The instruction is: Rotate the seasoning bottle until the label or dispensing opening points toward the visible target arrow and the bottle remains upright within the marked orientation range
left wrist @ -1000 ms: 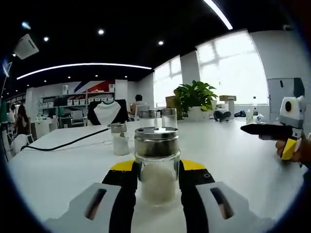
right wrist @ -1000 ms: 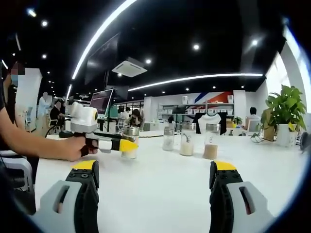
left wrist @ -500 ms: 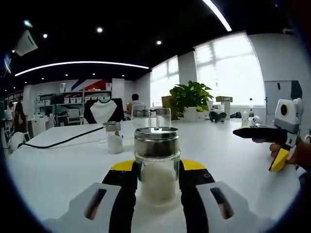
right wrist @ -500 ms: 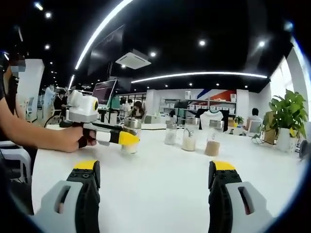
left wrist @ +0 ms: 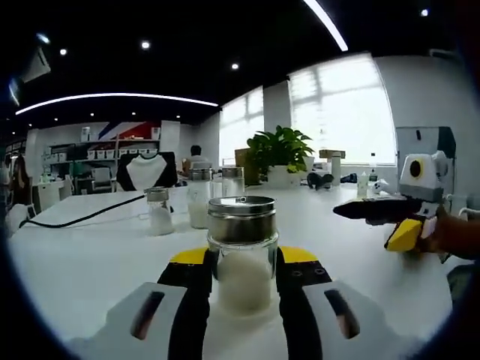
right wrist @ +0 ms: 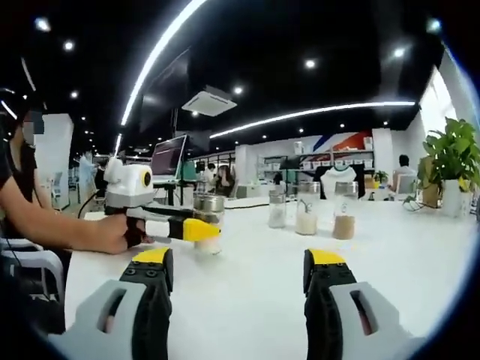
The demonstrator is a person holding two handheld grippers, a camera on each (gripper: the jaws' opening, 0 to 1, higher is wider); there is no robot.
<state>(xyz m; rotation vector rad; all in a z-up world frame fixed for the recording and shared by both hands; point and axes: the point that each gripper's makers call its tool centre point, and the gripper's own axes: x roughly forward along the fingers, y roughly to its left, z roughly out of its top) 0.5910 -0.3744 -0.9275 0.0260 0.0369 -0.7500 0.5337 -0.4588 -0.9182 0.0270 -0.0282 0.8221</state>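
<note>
A white office table (left wrist: 82, 262) carries everything. The left gripper (left wrist: 241, 279) clamps the seasoning bottle (left wrist: 241, 255), upright between its jaws. The glass looks rigid, slick and breakable, so gripping its lower body seems safest. The right gripper (right wrist: 235, 279) hangs wide, holding nothing.

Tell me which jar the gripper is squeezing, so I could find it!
Look at the big white table. Nearest the camera, the left gripper is shut on a glass seasoning bottle with white grains inside and a shiny metal lid. The other jars stand farther back in a group, untouched.
</note>
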